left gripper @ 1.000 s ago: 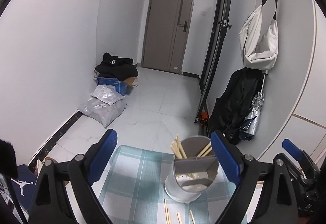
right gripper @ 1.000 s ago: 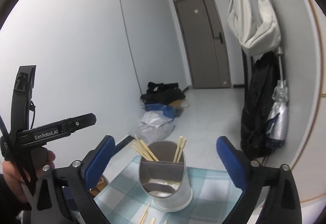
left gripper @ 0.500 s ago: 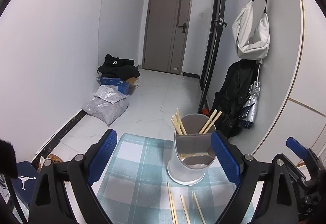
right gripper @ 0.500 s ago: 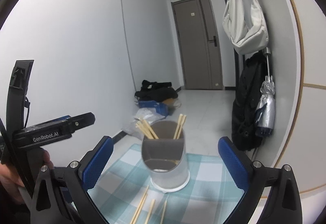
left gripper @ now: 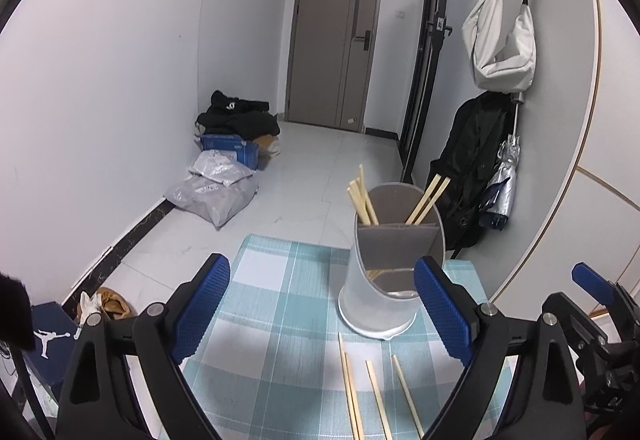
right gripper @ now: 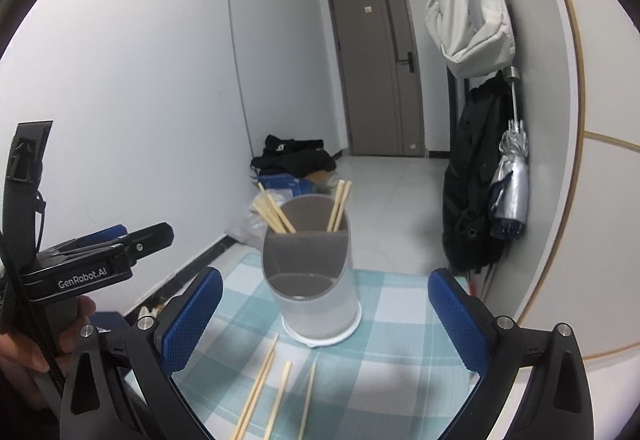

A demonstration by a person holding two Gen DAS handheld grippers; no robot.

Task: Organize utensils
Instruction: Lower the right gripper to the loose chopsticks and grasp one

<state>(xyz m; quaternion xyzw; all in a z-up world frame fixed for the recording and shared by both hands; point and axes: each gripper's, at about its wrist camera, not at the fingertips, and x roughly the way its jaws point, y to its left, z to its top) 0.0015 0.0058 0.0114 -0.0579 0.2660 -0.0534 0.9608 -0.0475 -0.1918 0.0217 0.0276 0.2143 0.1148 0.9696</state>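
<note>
A white utensil holder [left gripper: 384, 280] [right gripper: 316, 280] with a grey divider stands on a teal checked tablecloth [left gripper: 280, 312] [right gripper: 392, 320]. Several wooden chopsticks stick out of its rear compartment [left gripper: 362, 196] [right gripper: 276, 214]. Loose chopsticks [left gripper: 374, 392] [right gripper: 276, 392] lie flat on the cloth just in front of the holder. My left gripper [left gripper: 322, 310] hovers open above the cloth, near side of the holder, nothing between its blue pads. My right gripper [right gripper: 324, 324] is likewise open and empty, facing the holder.
The table's far edge drops to a white tiled floor with plastic bags [left gripper: 216, 192], a blue box and dark clothes by the left wall. A black coat [right gripper: 472, 192], a folded umbrella and a white bag hang on the right wall. A person's hand [right gripper: 36, 344] holds the left gripper.
Both grippers have pulled back and tilted down: the holder sits higher in view and the loose chopsticks on the cloth now show more fully. Both stay open.
</note>
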